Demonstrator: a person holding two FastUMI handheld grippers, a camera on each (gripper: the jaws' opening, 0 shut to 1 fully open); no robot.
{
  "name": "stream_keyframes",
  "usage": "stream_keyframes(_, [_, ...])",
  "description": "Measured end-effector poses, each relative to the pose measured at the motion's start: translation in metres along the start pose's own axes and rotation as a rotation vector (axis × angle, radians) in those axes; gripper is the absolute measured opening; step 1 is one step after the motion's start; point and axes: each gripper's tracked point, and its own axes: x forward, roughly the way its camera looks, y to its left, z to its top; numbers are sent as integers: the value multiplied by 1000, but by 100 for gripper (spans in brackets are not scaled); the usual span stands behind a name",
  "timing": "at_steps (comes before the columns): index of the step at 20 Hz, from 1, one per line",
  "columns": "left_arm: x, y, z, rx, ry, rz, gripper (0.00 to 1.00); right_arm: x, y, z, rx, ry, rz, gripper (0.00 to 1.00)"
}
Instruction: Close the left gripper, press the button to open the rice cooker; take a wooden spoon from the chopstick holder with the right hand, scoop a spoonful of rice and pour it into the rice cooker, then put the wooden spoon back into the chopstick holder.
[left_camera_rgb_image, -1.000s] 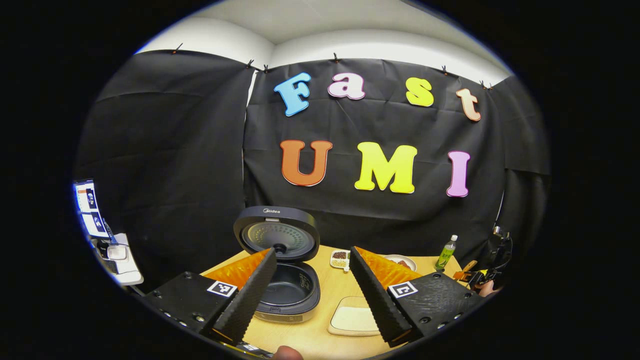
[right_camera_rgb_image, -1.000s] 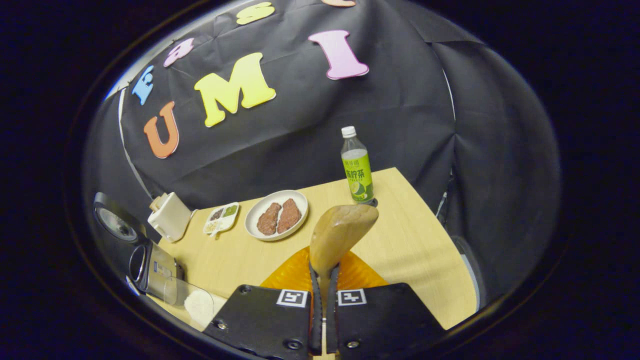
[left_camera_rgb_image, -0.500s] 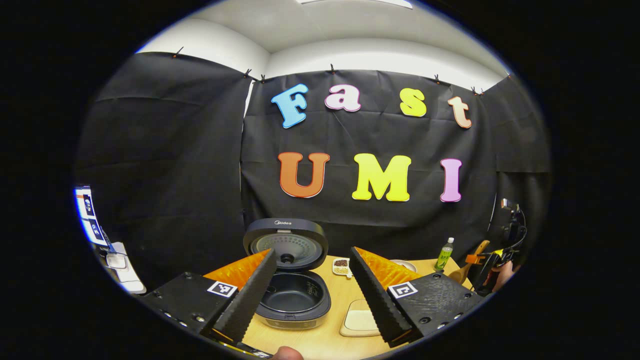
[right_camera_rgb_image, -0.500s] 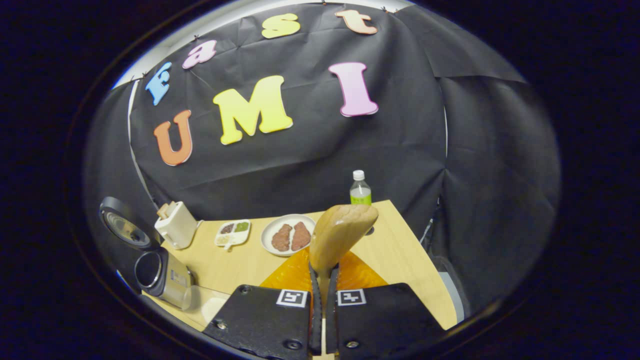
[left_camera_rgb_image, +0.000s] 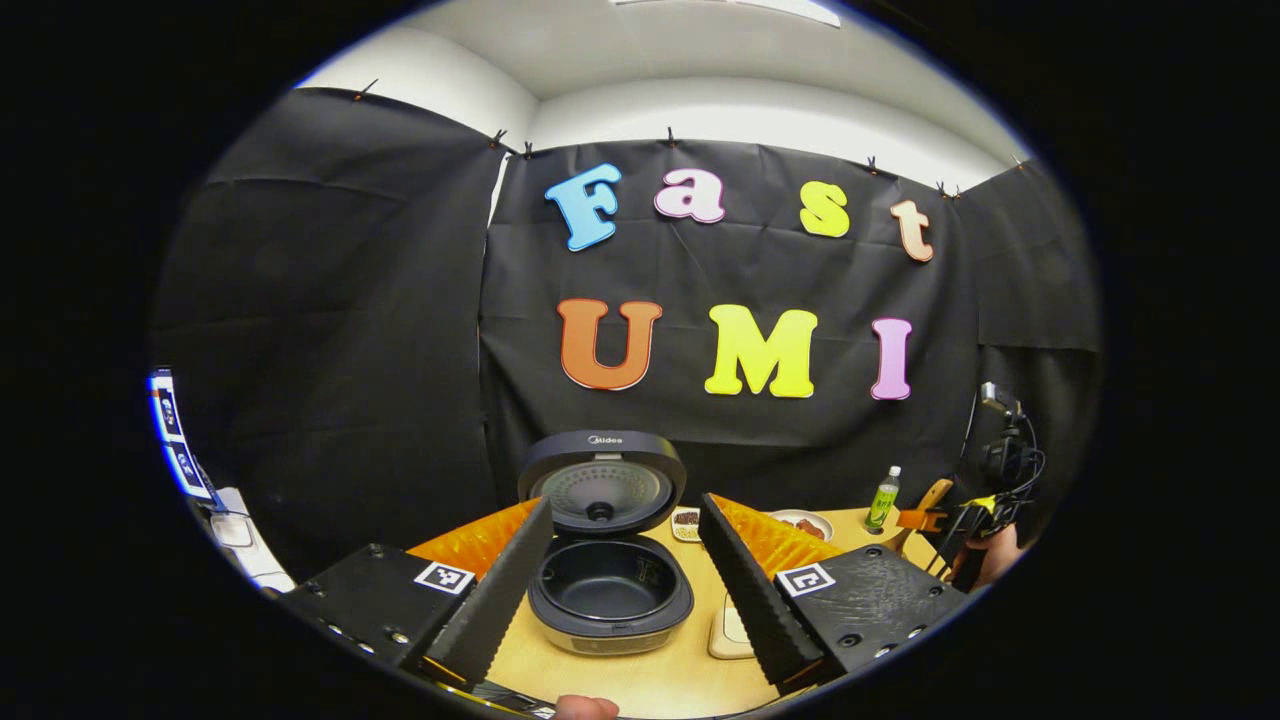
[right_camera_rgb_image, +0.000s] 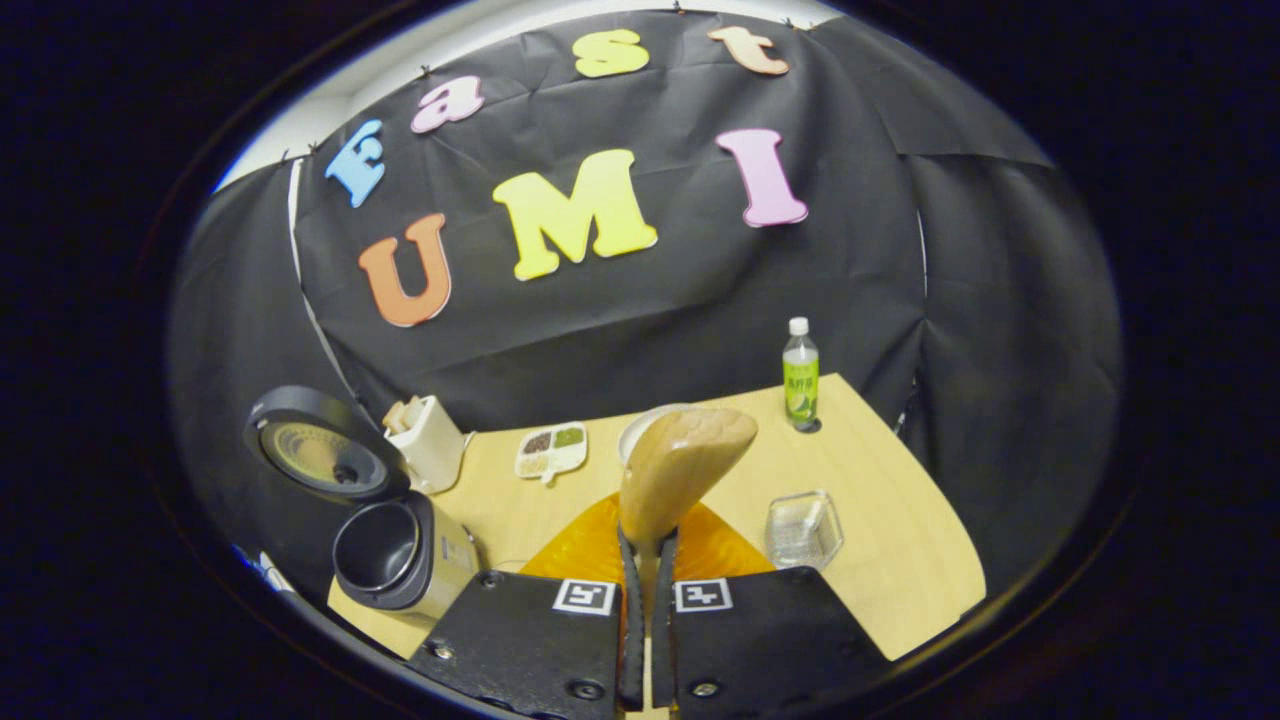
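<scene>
— What have your claws got right now?

— My right claw (right_camera_rgb_image: 645, 560) is clenched on the handle of the wooden spoon (right_camera_rgb_image: 680, 465); both fingers press on it, and its bowl stands up above the fingertips, over the tabletop (right_camera_rgb_image: 880, 560). My left claw (left_camera_rgb_image: 625, 590) is released, its fingers spread wide and holding nothing.

— What lies nearest the left claw?

— Between its fingers, in the left gripper view, I see the rice cooker (left_camera_rgb_image: 610, 595), standing near the tabletop's front edge. Its lid (left_camera_rgb_image: 603, 490) is swung up and back, and the dark inner pot is bare; I cannot tell whether any rice is in it. Just beside the cooker, partly hidden by my finger, is a pale flat thing (left_camera_rgb_image: 728, 630) I cannot name.

— And from the right claw?

— Near its fingers a small clear dish (right_camera_rgb_image: 803, 528) sits toward the tabletop's right edge. The cooker is at the front left corner, lid raised. Behind it, toward the back edge, stands the white chopstick holder (right_camera_rgb_image: 430, 455), then a small divided tray (right_camera_rgb_image: 550, 450) of seasonings, then a white plate (right_camera_rgb_image: 640, 425) mostly hidden behind the spoon's bowl. At the back right corner a green-labelled bottle (right_camera_rgb_image: 800, 375) stands upright.

— Can either claw see the other?

— Yes. In the left gripper view, far off at the right edge, my right claw and the hand (left_camera_rgb_image: 995, 555) holding it show, with the spoon raised.
</scene>
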Motion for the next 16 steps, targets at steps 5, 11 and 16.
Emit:
stream_keyframes(5, [-13,24,-3,12,13,-16,94,22,25,-57,-104,66,-47,8])
stream_keyframes(11, [-25,47,-8,-7,28,-4,95,53,37,-90,-333,51,-147,8])
stream_keyframes(16, [-29,54,-18,-4,61,-3,95,69,46,-111,-498,45,-192,8])
